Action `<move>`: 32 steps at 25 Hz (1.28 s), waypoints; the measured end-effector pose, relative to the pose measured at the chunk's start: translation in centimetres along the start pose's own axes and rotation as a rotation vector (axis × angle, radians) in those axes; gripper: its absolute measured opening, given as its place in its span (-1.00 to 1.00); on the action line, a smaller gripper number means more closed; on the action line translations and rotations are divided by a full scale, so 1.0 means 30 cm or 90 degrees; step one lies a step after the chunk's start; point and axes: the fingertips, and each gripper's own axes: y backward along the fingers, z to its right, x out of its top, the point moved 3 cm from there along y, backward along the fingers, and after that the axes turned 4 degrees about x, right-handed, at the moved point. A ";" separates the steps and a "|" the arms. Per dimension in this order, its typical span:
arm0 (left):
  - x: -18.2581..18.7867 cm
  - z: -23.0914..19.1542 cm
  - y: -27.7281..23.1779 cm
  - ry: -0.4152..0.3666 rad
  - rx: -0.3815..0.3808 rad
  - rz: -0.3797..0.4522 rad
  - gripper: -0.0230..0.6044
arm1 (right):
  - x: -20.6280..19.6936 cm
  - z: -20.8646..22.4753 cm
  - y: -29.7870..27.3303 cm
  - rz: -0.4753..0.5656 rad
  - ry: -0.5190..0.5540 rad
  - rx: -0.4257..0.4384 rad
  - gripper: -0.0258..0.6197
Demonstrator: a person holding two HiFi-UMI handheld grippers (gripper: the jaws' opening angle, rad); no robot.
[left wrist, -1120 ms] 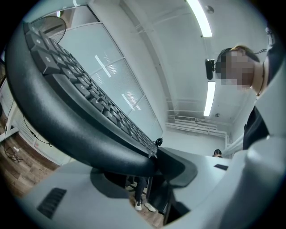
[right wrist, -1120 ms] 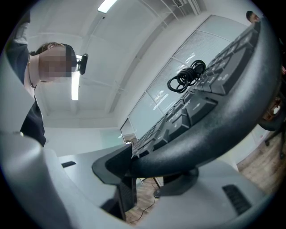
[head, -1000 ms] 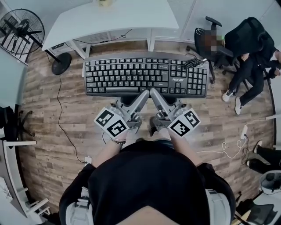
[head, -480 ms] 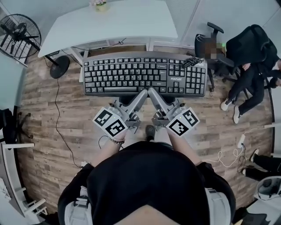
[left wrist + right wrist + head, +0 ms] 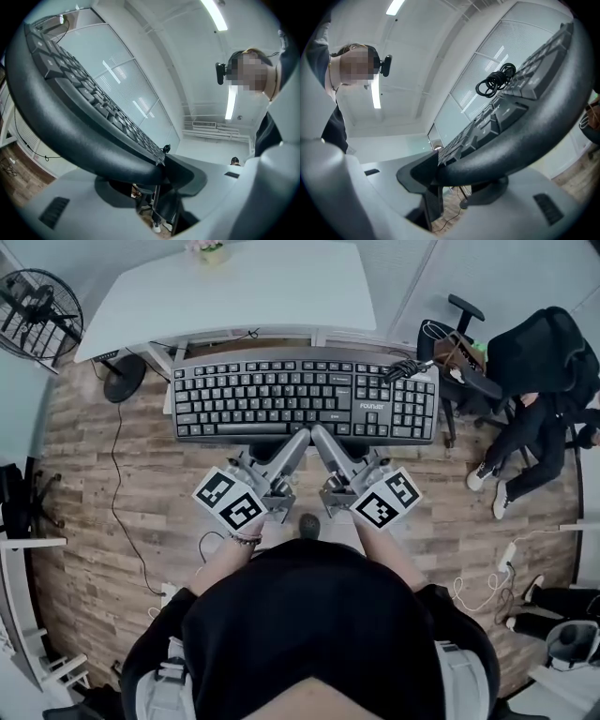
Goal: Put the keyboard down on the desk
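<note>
keyboard [image 5: 305,395] is up in the air over the wood floor [image 5: 141,484], just in front of the white table [image 5: 234,287] and not on it. left claw [image 5: 292,442] and right claw [image 5: 323,439] are side by side, each pinching the middle of its near edge (a coiled cable [image 5: 405,371] rides on the right end). A small flower pot [image 5: 211,249] sits at the table's far edge. Fan [image 5: 37,313] off to the left, office chair [image 5: 441,338] and a seated person [image 5: 534,413] off to the right.
</note>
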 end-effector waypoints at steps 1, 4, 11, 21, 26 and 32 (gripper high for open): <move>0.000 -0.006 -0.012 -0.001 0.002 0.000 -0.31 | 0.003 0.014 -0.006 -0.001 -0.002 0.002 -0.32; -0.001 -0.021 -0.020 -0.004 0.006 0.003 -0.31 | -0.001 0.028 -0.016 -0.002 -0.002 0.007 -0.32; -0.018 -0.026 -0.041 -0.008 0.015 -0.003 -0.31 | -0.004 0.059 -0.008 -0.001 -0.014 0.011 -0.32; 0.000 -0.039 -0.051 -0.005 0.001 -0.008 -0.31 | 0.003 0.059 -0.024 0.006 -0.008 -0.002 -0.32; -0.004 -0.046 -0.073 -0.005 0.001 -0.012 -0.31 | 0.010 0.081 -0.027 0.008 -0.010 -0.004 -0.32; 0.000 -0.046 -0.117 -0.005 0.002 -0.011 -0.31 | 0.038 0.114 -0.033 0.007 -0.010 -0.004 -0.32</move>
